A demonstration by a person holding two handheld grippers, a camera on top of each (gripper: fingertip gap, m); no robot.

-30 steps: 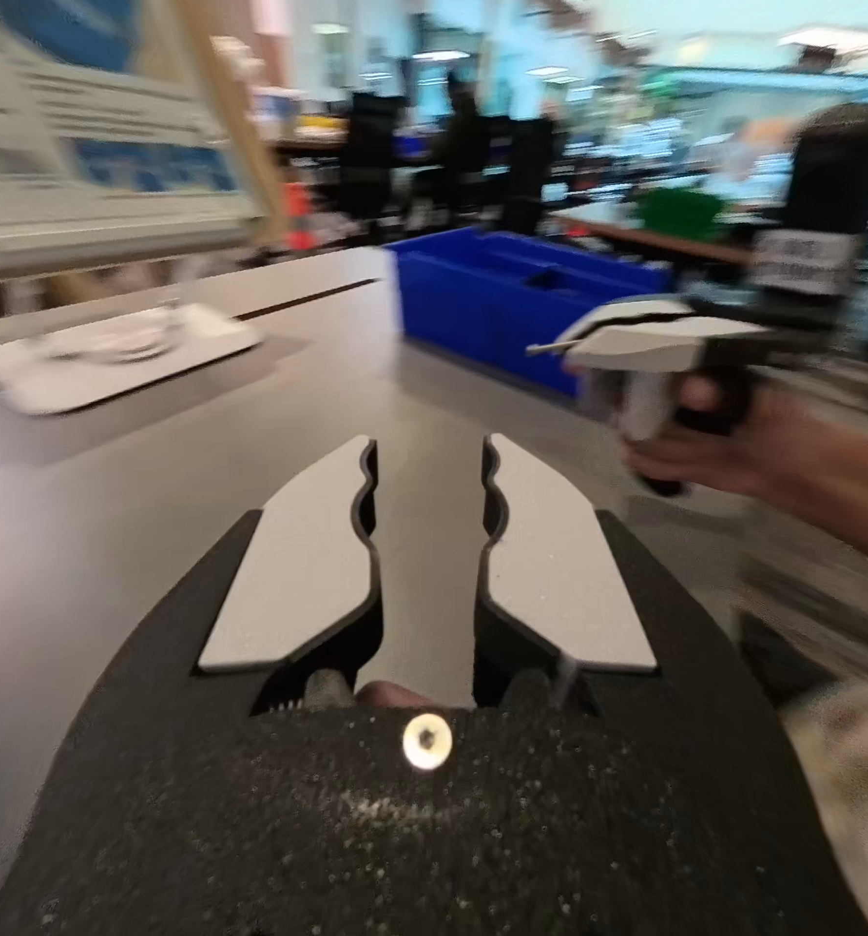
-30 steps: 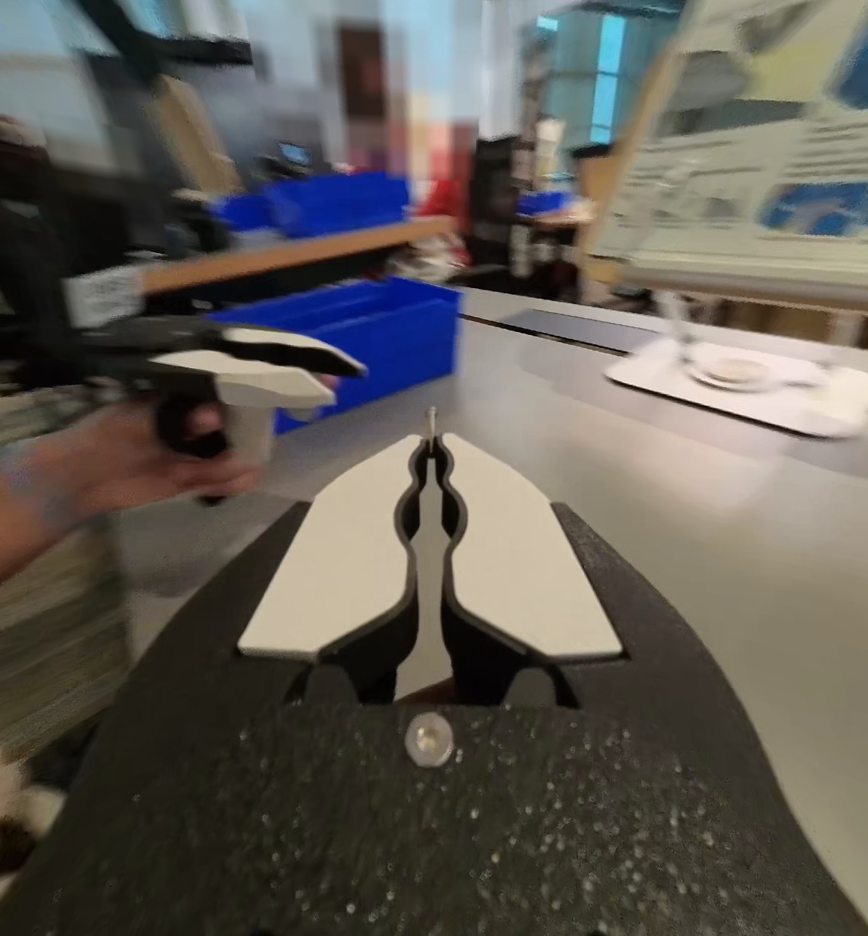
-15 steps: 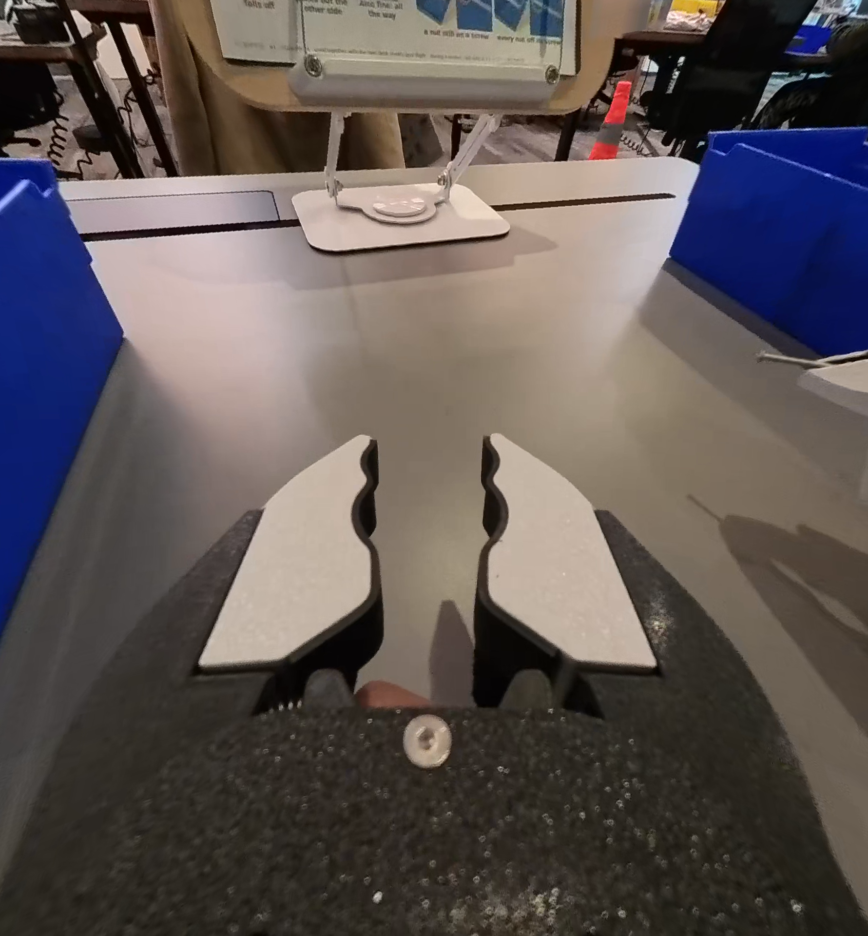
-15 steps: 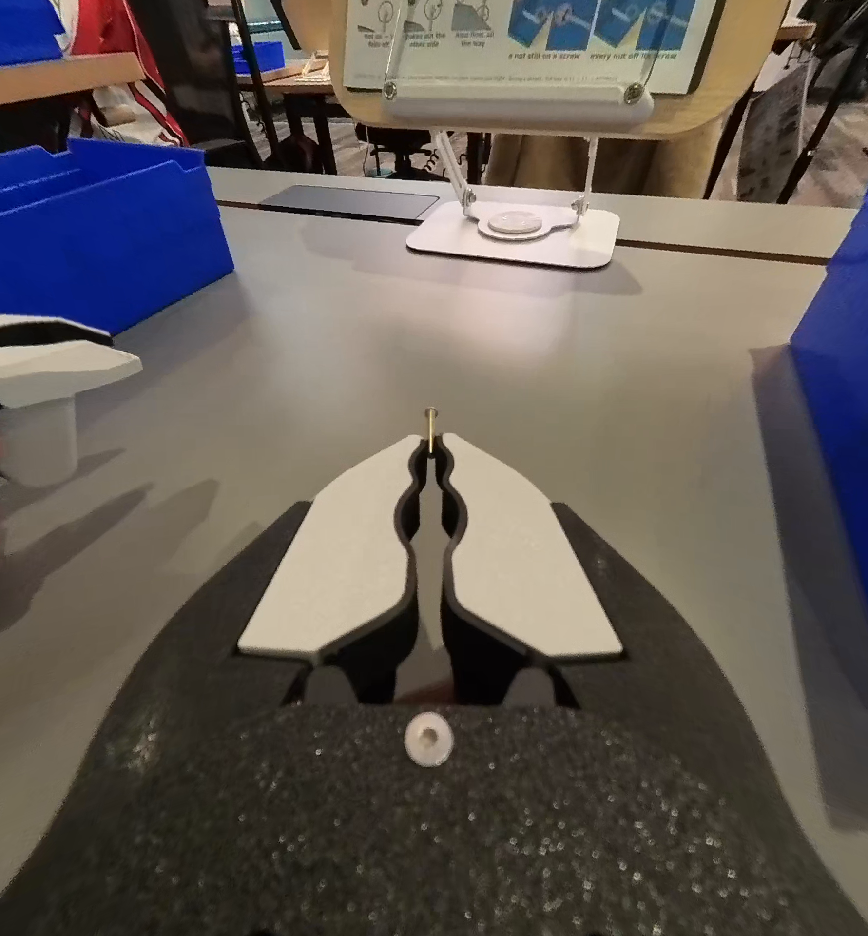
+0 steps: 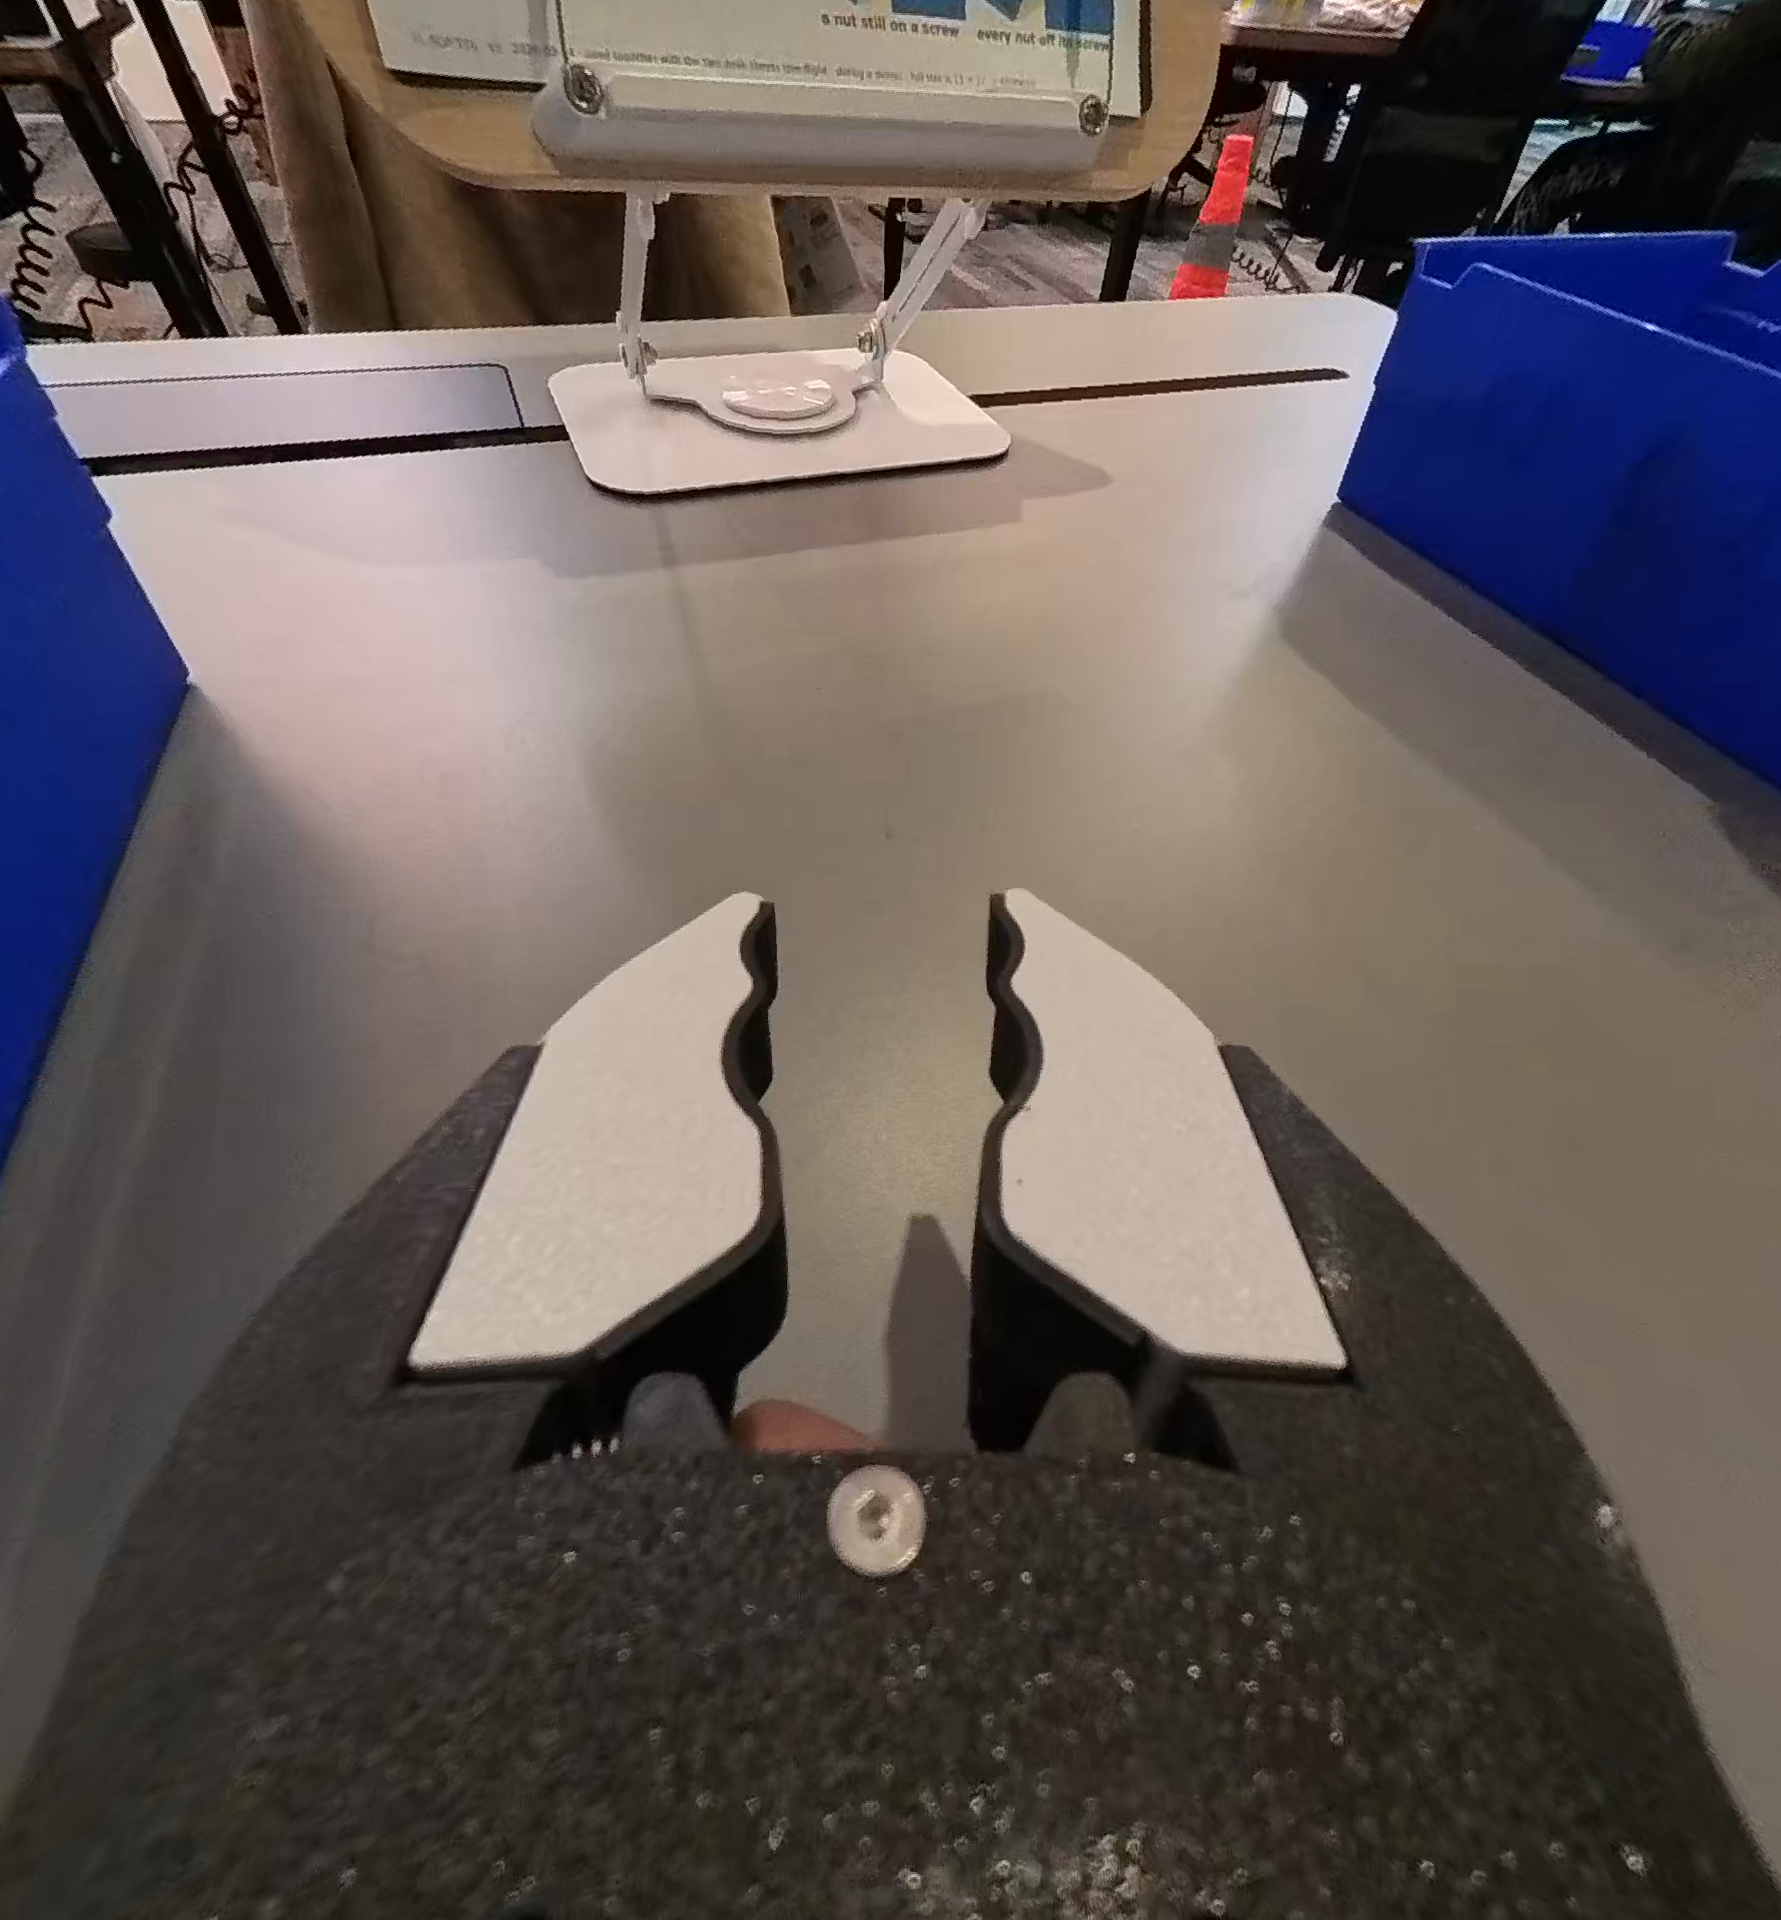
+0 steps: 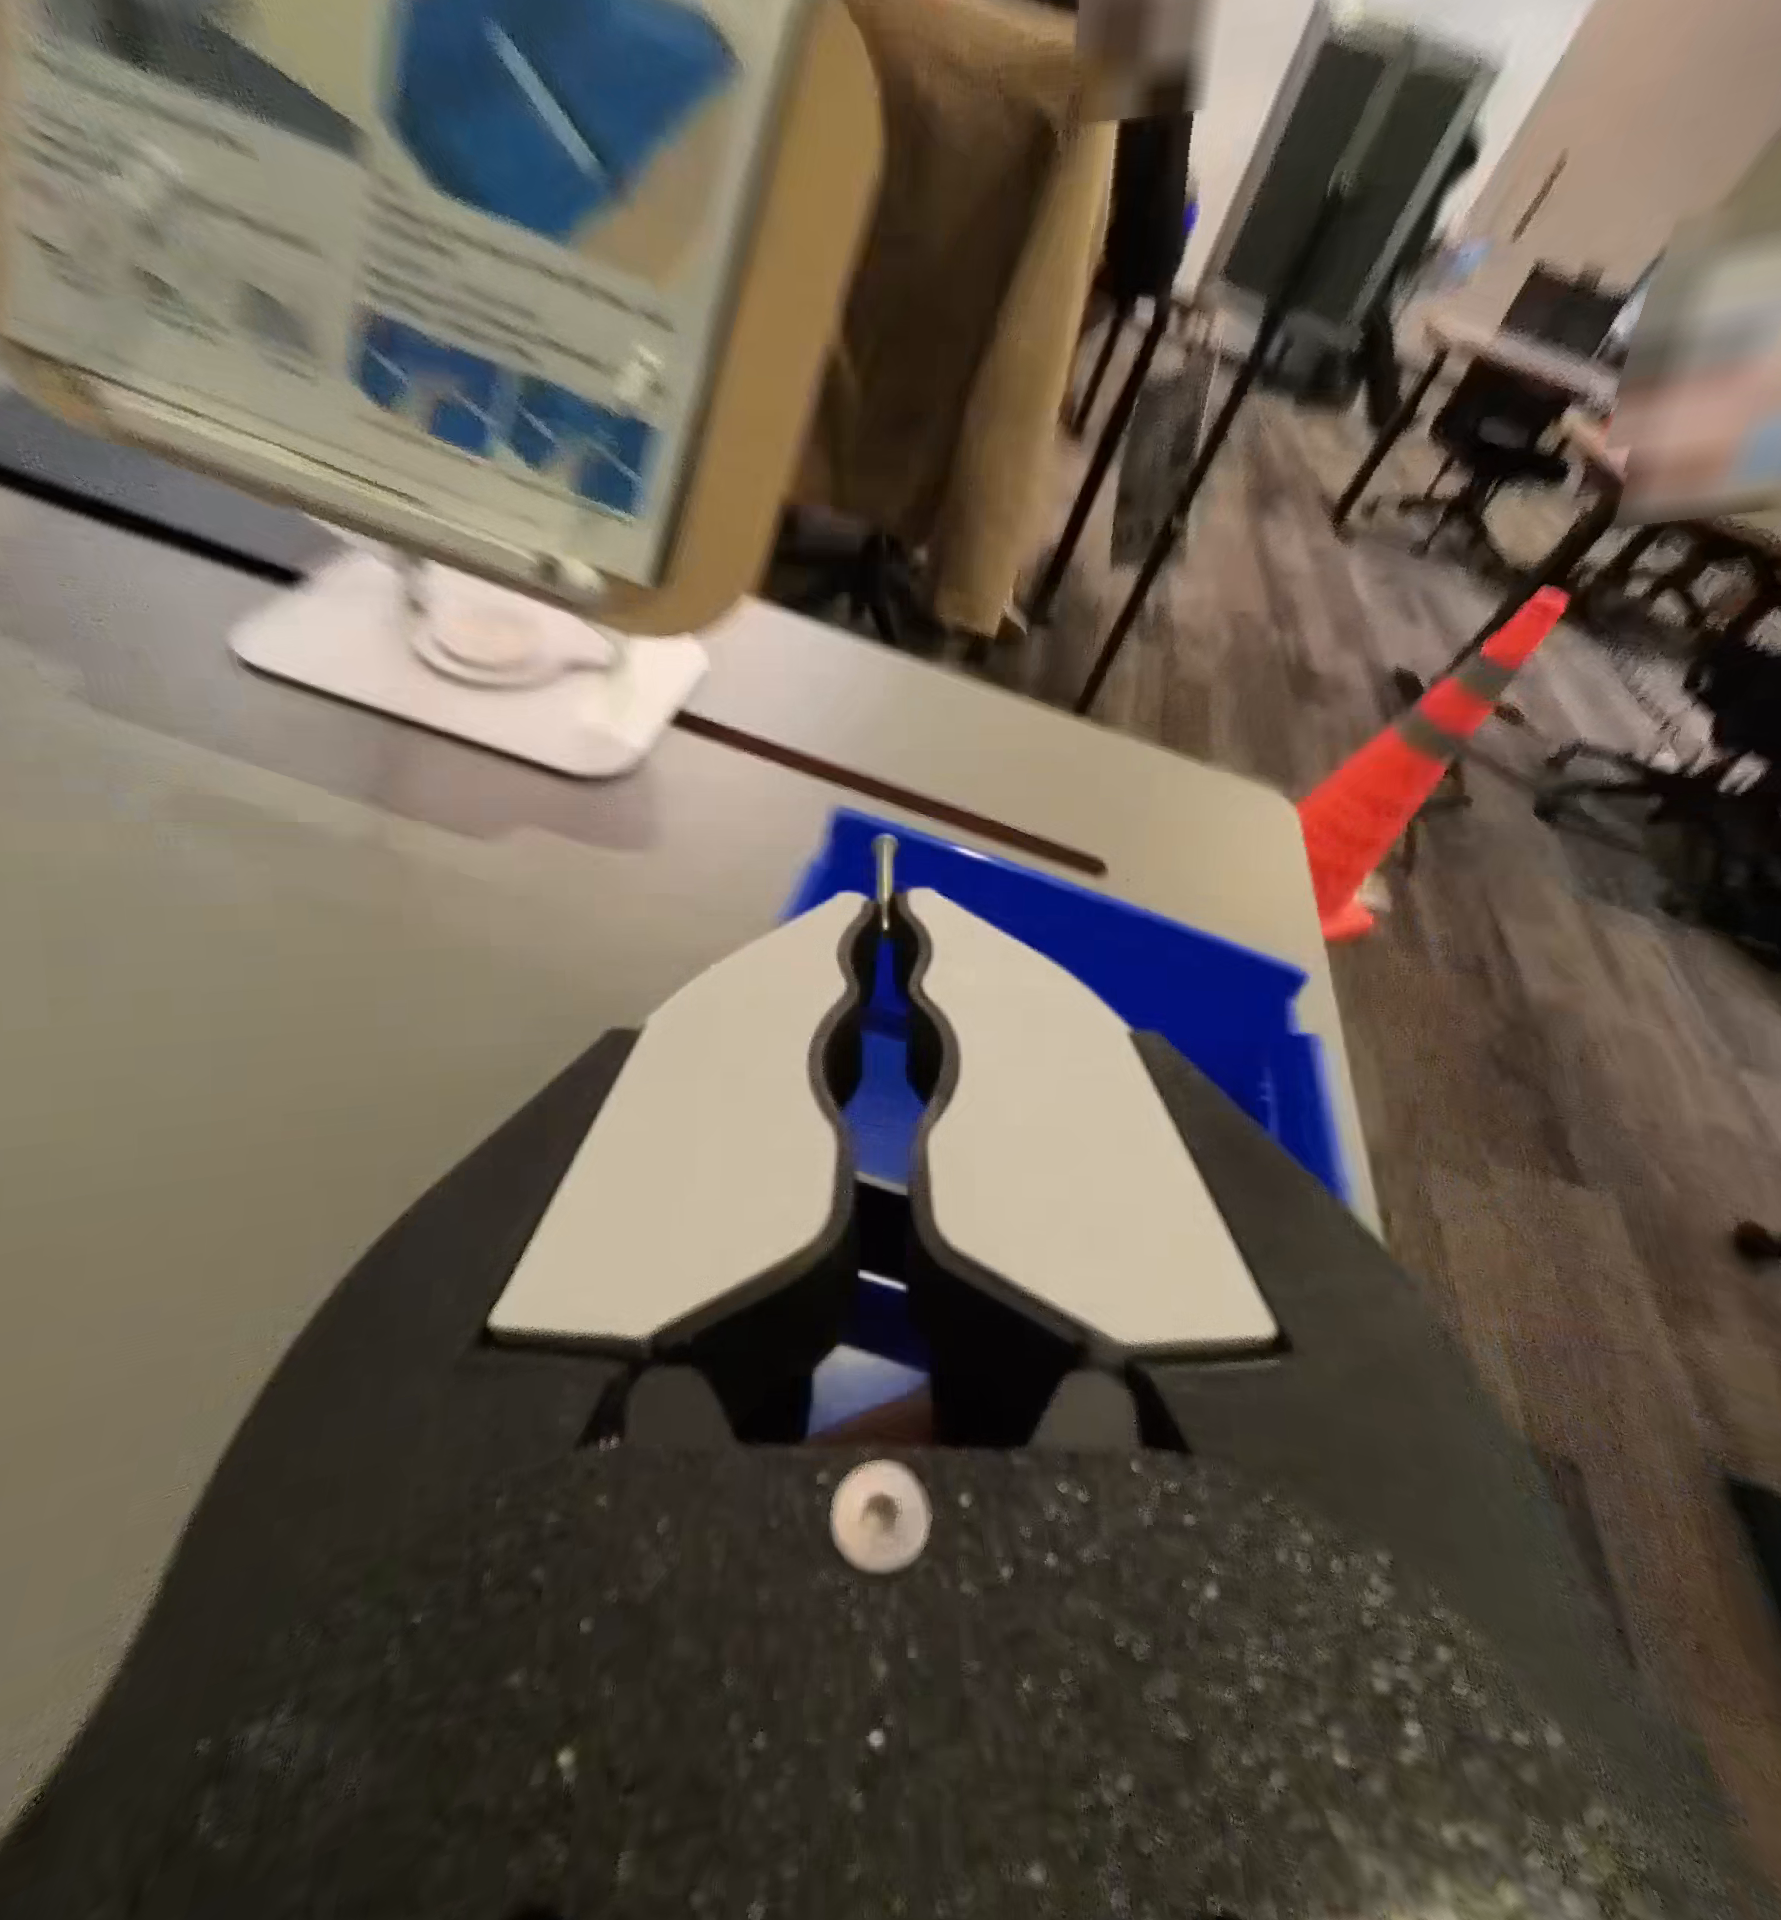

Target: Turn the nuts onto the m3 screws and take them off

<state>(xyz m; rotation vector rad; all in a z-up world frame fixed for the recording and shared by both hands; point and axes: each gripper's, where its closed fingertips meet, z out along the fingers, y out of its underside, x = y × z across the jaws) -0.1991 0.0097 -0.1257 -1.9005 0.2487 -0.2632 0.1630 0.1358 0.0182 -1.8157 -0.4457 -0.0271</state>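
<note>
Pinching a thin screw [image 6: 884,868] at its tips, right gripper [image 6: 888,904] hangs over blue bin [image 6: 1125,940]. Left gripper [image 5: 881,914]: jaws wide, empty, above grey worktop [image 5: 865,727].

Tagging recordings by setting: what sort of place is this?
Probably a shared lab or workshop: blue parts bins on a grey worktable, an instruction sheet on a stand, an orange traffic cone among other desks.

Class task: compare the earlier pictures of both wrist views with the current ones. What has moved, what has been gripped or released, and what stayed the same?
The right hand-held gripper has swung right, from facing the table centre to hanging over the blue bin at the table's right edge. Nothing was gripped or released: it stays shut on the screw. The left hand-held gripper stays open and empty, facing the stand.
</note>
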